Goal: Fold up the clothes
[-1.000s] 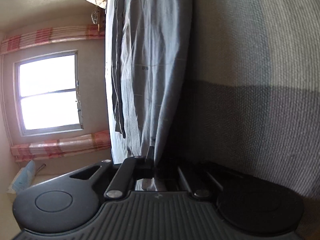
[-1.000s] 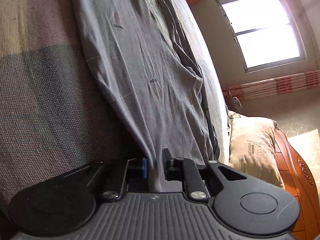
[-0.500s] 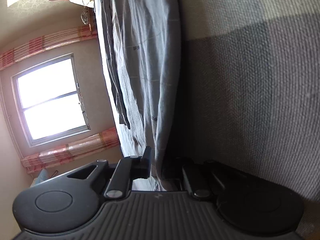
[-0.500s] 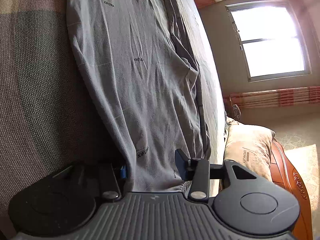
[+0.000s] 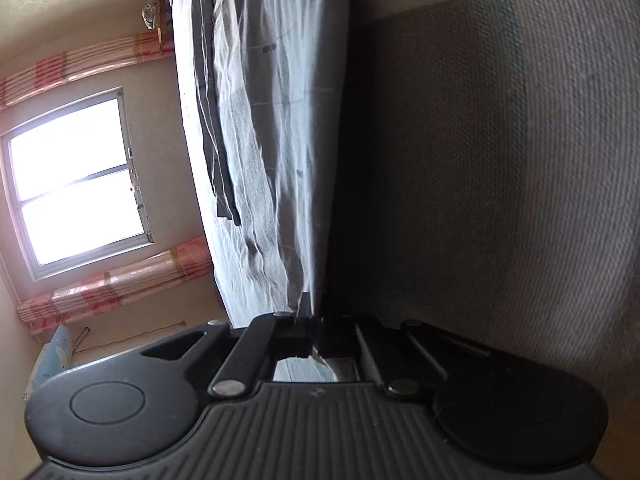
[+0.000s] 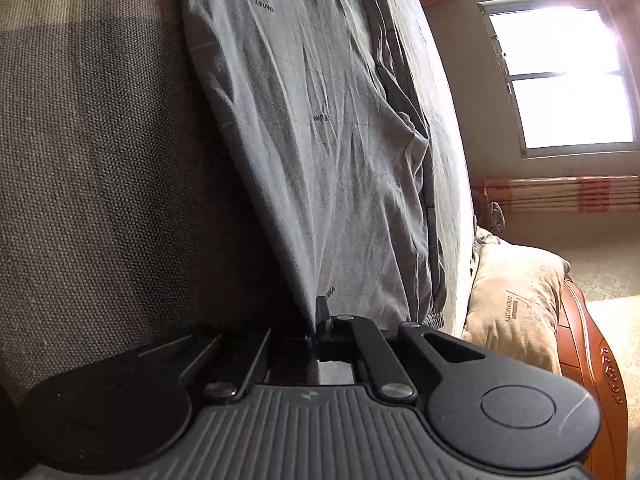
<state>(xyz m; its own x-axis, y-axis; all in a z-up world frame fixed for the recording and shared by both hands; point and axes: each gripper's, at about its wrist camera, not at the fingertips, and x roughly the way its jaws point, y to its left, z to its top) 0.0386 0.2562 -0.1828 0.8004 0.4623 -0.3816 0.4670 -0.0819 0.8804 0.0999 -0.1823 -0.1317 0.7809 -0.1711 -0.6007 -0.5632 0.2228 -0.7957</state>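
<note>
Left gripper (image 5: pixel 311 322): clamped on edge of grey garment (image 5: pixel 272 160). Right gripper (image 6: pixel 316 320): clamped on same garment (image 6: pixel 320 128), stretched above woven bed cover (image 6: pixel 100 160).

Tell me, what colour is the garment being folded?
Light grey garment with small dark printed lettering, clearest in the right wrist view.
</note>
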